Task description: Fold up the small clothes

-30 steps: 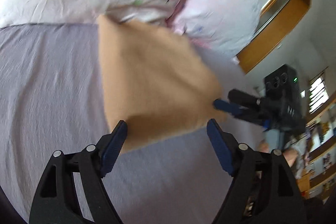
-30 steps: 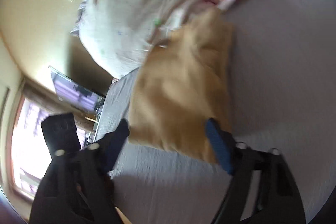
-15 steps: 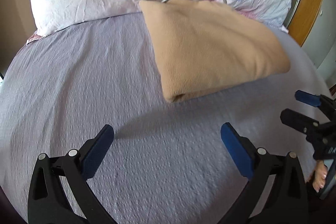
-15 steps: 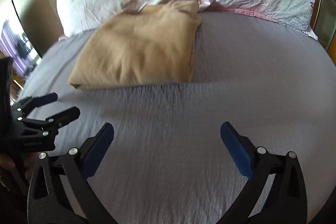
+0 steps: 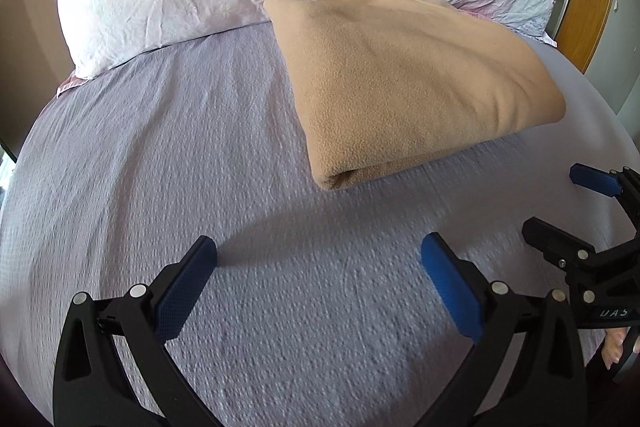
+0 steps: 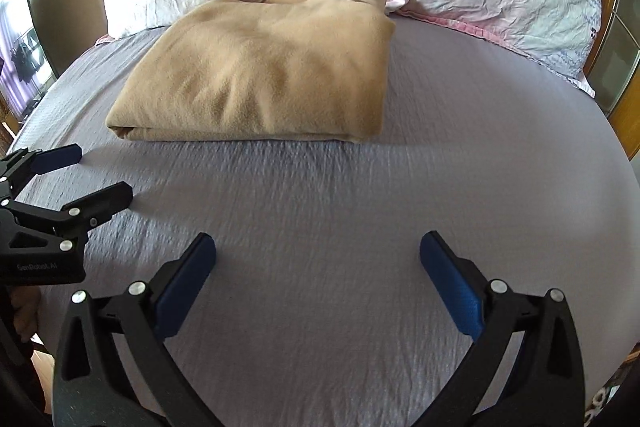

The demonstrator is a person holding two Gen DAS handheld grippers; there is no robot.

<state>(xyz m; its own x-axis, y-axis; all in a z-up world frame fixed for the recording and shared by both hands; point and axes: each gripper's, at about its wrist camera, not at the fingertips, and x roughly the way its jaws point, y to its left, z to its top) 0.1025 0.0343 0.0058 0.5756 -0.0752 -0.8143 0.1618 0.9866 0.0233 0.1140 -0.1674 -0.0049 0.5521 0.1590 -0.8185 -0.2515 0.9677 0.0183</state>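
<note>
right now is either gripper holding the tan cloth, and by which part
Nothing is held. The left gripper and right gripper are both open above the bedsheet, apart from the folded tan cloth by the pillows.

Both tools [image 5: 318, 269] [image 6: 318, 267] wide apart, empty.

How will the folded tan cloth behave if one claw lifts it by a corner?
The folded tan cloth would probably sag and unfold, since its stacked layers lie loose. Its fuzzy, fleece-like surface should grip well rather than slip. It sits flat on the bed sheet, so rolling seems unlikely.
</note>
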